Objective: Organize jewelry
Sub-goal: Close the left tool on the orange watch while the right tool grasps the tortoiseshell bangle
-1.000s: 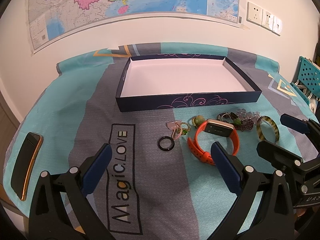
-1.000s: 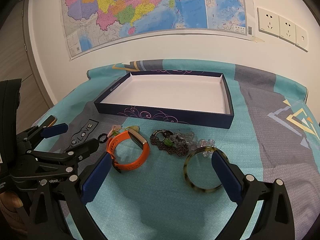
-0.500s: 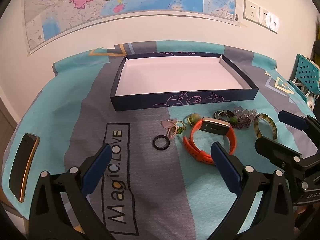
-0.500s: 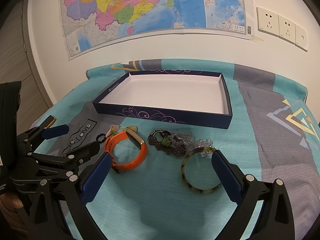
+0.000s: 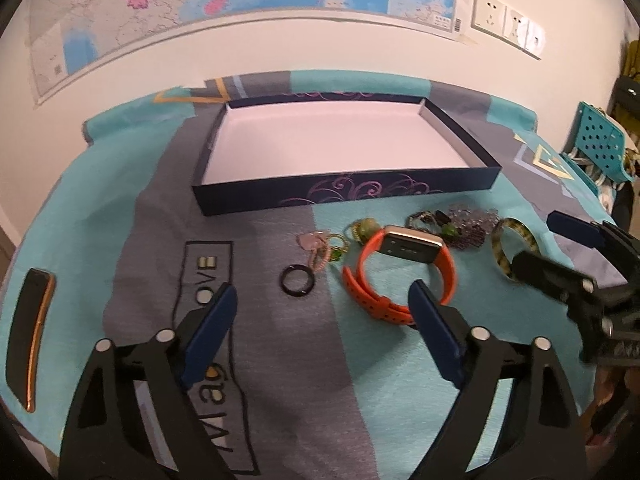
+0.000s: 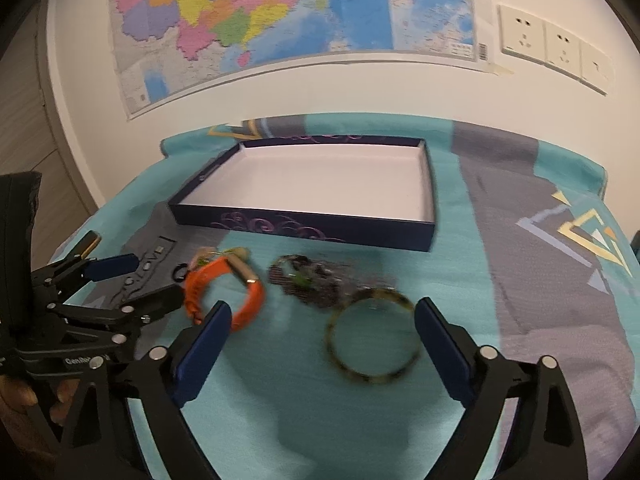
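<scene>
My right wrist view is smeared with blur, so the dark beaded cluster between the orange watch and the tortoiseshell bangle reads only as a tangle; I cannot separate its pieces. In the left wrist view the same cluster is small and murky, and my right gripper's near finger covers part of the bangle. The small pink and green trinkets beside the black ring are too fine for me to name. A dark phone lies near the cloth's left edge, bent by the lens.

My left gripper is spread wide and holds nothing; its right blue pad sits in front of the orange watch's strap, though I cannot tell whether it touches. My right gripper is equally spread and empty, with the bangle lying on the tablecloth between its fingers, apart from both pads.

All the jewelry lies in a loose row on the cloth just in front of the navy box, whose white interior holds none of it.
</scene>
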`<action>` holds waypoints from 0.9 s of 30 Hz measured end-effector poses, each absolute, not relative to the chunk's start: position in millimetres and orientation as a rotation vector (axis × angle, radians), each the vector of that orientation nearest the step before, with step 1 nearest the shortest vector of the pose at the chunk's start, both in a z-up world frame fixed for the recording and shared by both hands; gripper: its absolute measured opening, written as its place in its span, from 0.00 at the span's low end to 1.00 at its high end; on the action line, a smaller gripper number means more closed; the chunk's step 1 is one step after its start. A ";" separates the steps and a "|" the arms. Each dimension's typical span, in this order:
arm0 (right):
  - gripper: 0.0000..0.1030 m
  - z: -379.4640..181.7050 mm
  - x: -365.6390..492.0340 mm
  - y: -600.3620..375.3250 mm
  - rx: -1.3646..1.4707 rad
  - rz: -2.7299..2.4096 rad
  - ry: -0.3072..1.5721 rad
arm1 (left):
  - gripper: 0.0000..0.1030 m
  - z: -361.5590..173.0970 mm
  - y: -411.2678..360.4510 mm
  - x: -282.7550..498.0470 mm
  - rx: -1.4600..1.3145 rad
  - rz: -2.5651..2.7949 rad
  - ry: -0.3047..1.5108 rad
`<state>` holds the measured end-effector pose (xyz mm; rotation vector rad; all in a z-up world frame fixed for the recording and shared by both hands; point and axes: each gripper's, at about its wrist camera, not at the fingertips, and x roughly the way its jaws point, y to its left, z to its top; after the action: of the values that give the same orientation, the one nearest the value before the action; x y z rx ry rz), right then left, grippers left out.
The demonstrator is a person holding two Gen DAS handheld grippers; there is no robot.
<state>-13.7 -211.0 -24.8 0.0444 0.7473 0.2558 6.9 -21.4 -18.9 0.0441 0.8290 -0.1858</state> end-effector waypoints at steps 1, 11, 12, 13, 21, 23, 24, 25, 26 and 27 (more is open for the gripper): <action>0.81 -25.6 -12.4 -216.1 0.051 0.248 0.753 | 0.76 -20.0 -21.6 8.2 0.040 -0.194 0.836; 0.57 -43.4 3.5 -248.0 0.117 0.238 0.837 | 0.50 -27.6 -25.9 22.7 0.005 -0.310 0.893; 0.56 -44.7 4.4 -248.8 0.122 0.244 0.842 | 0.48 -28.9 -26.0 24.5 -0.002 -0.320 0.902; 0.53 -46.0 5.1 -249.3 0.124 0.248 0.845 | 0.46 -30.1 -26.1 26.3 -0.008 -0.327 0.908; 0.36 -51.0 9.8 -250.6 0.121 0.266 0.871 | 0.24 -34.3 -31.1 34.1 -0.020 -0.374 0.934; 0.27 -51.5 10.2 -250.9 0.116 0.269 0.876 | 0.22 -34.0 -30.9 31.2 -0.023 -0.376 0.940; 0.23 -51.7 9.9 -251.3 0.115 0.271 0.878 | 0.20 -33.9 -30.9 29.6 -0.027 -0.376 0.946; 0.20 -51.8 9.8 -252.0 0.113 0.272 0.880 | 0.20 -33.6 -31.1 27.2 -0.029 -0.380 0.952; 0.19 -51.7 9.6 -252.5 0.110 0.270 0.880 | 0.20 -33.2 -32.6 24.0 -0.023 -0.387 0.959; 0.17 -51.6 9.7 -253.3 0.109 0.270 0.882 | 0.26 -32.6 -34.4 21.2 -0.009 -0.392 0.963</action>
<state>9.7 -253.3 -51.6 0.1087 0.8817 0.2697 21.2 -34.4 -32.6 -0.0090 0.9633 -0.3916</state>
